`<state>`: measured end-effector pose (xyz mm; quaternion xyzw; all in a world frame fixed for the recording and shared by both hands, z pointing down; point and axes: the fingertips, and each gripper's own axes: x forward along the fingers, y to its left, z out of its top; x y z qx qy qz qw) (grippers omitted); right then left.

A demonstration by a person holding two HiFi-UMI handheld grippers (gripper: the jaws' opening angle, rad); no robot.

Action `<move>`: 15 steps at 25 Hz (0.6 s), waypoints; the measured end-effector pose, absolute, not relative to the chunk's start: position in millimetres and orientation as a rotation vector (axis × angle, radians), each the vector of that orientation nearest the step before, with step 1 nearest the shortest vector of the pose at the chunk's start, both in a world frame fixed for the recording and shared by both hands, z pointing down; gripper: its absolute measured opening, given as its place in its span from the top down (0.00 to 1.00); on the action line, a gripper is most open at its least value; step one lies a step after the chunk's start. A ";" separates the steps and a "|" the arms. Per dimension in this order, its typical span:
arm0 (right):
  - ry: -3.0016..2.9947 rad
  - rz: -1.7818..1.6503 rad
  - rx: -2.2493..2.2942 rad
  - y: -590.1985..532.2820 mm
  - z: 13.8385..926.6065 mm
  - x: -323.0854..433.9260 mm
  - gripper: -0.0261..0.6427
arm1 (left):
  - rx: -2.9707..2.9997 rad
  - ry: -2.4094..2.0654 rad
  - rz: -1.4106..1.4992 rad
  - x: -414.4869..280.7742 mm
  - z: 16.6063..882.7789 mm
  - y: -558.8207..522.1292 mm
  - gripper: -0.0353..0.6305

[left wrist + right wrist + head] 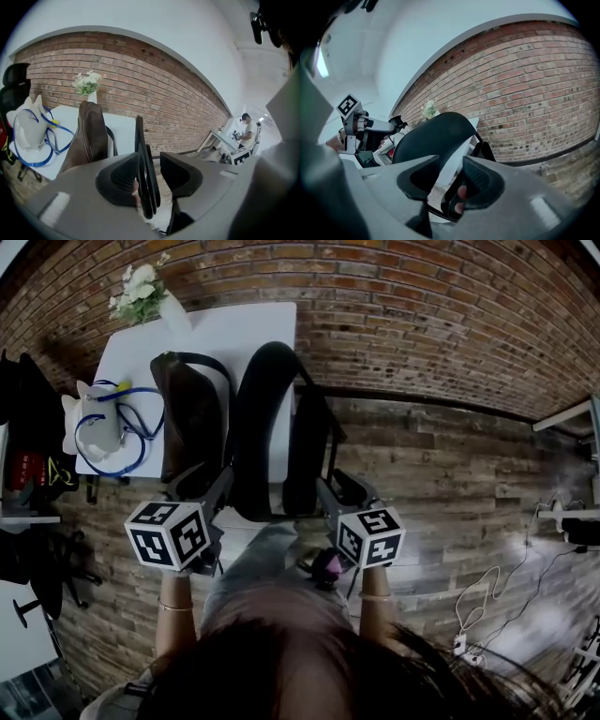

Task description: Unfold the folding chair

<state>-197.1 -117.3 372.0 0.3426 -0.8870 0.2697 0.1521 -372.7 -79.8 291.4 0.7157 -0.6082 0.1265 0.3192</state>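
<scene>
Left gripper [208,491], right gripper [336,491] both sitting spread; folding chair [272,418] rim running between each pair of jaws, unpinched. Chair standing upright on wood floor [450,474], white table [239,334] just behind, brick wall [422,306] beyond. Floor lying open to right; cables [495,569] trailing near right edge.

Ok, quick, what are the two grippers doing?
Left gripper: open, folding chair edge between its jaws.
Right gripper: open, folding chair between its jaws too.

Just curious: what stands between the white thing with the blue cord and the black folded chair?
A brown bag stands there, clearest in the head view.
</scene>
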 end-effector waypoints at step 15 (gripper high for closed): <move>-2.386 0.852 0.793 -109.4 460.3 -239.0 0.64 | 1.890 -1.376 0.454 -370.3 329.6 -106.1 0.62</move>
